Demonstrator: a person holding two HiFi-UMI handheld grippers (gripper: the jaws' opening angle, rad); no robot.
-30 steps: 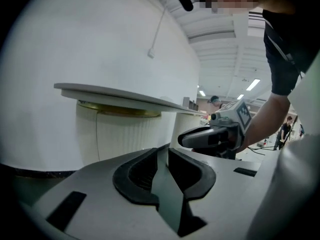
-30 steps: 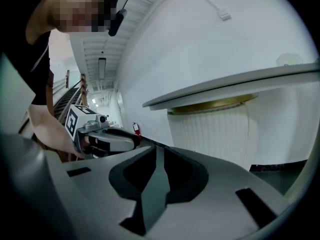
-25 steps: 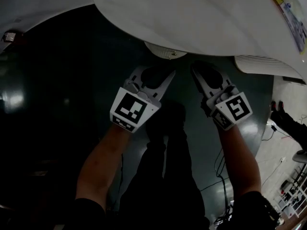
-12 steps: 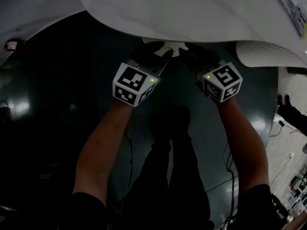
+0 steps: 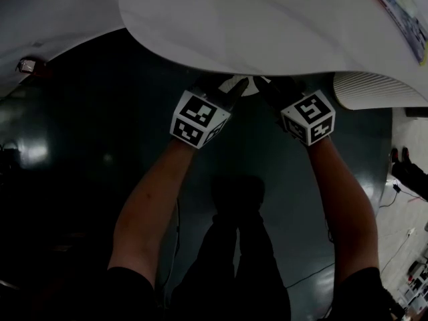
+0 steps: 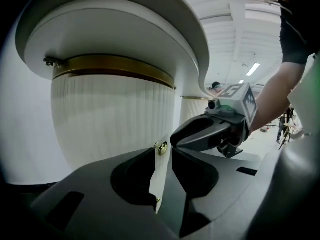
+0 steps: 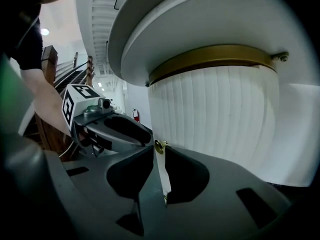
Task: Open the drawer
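A round white fluted drawer unit [image 6: 110, 119] [image 7: 215, 114] with a brass band sits under the white tabletop [image 5: 267, 25]. In the left gripper view, a small brass knob [image 6: 161, 148] sits between the tips of my left gripper [image 6: 162, 151], whose jaws are closed narrowly around it. The right gripper view shows a brass knob [image 7: 160, 146] pinched the same way in my right gripper [image 7: 159, 149]. Each gripper's camera shows the other gripper close beside it. In the head view, the left gripper [image 5: 235, 84] and right gripper [image 5: 262, 84] converge on the unit [image 5: 242, 85], and the tabletop edge hides their tips.
The tabletop overhangs both grippers closely. A second fluted white piece [image 5: 374, 89] stands to the right. The dark glossy floor [image 5: 87, 146] lies below, with cables [image 5: 401, 189] at the right. A printed sheet [image 5: 401, 5] lies on the table's far right.
Both grippers have moved forward and up, from hanging over the floor to the fluted unit under the table edge. Their tips now meet at the knobs.
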